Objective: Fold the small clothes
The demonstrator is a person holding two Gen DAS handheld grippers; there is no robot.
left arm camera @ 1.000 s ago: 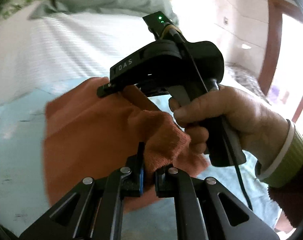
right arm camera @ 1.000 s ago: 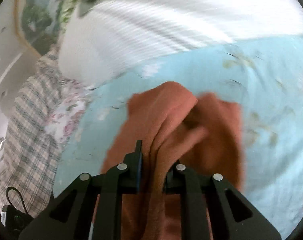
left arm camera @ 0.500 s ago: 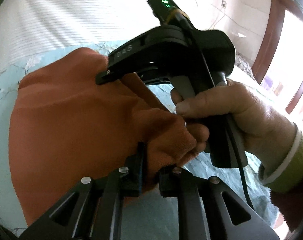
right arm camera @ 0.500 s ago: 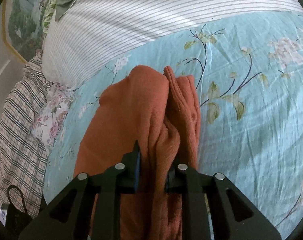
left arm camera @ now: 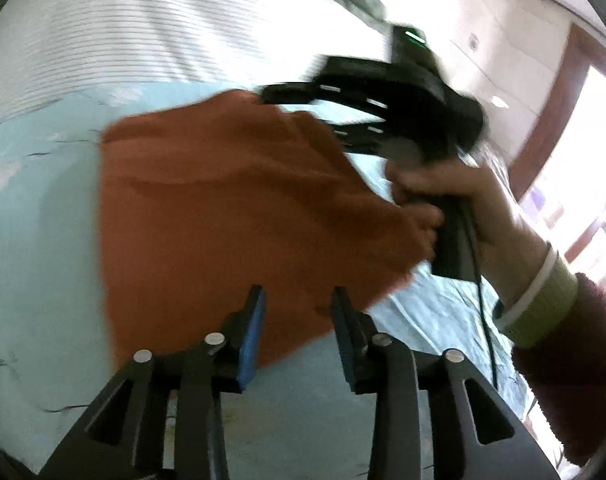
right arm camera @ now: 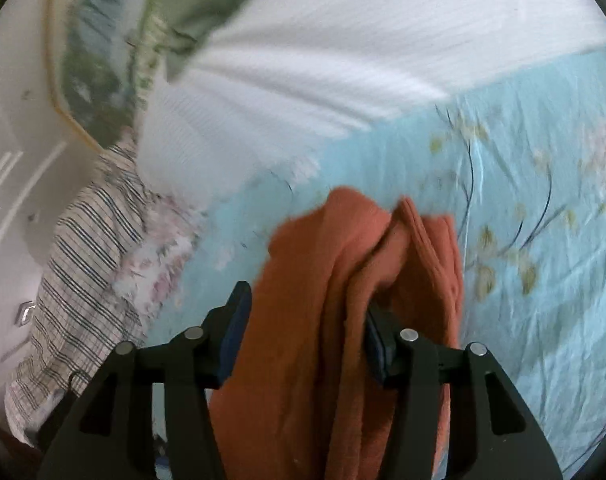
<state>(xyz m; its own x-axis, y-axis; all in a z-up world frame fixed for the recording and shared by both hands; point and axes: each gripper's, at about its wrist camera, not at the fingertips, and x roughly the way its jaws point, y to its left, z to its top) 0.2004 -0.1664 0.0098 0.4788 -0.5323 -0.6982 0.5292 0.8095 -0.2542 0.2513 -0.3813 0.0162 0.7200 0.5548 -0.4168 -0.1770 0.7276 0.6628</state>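
- The left wrist view shows the person's right hand (left arm camera: 459,200) wrapped round the handle of the right gripper (left arm camera: 303,110), with a green and white cuff (left arm camera: 539,304) and a dark red sleeve (left arm camera: 575,368) behind it; the right wrist view shows none of this.
- The left wrist view also takes in a pale wall and a brown door frame (left arm camera: 559,92) on the right.
- The right wrist view alone shows a checked cloth (right arm camera: 75,280) and a flowered cloth (right arm camera: 151,256) at the left edge of the bed, and a green leafy picture (right arm camera: 91,76) above them.
- Both views show the light blue flowered bed sheet (right arm camera: 543,208) and a white striped cover (right arm camera: 343,60) at its far side.
- The orange garment (left arm camera: 223,208) lies spread on the bed sheet in the left wrist view, its near edge reaching between the fingers of the left gripper (left arm camera: 299,316).
- Those fingers (left arm camera: 251,332) are opening and stand clear of the cloth on both sides; they grip nothing.
- In the right wrist view the garment is bunched in long folds that run up between the right gripper's fingers (right arm camera: 233,320).
- These fingers are opening too; the left one shows a gap to the cloth, while the right one is partly hidden behind a fold, so contact there cannot be told.
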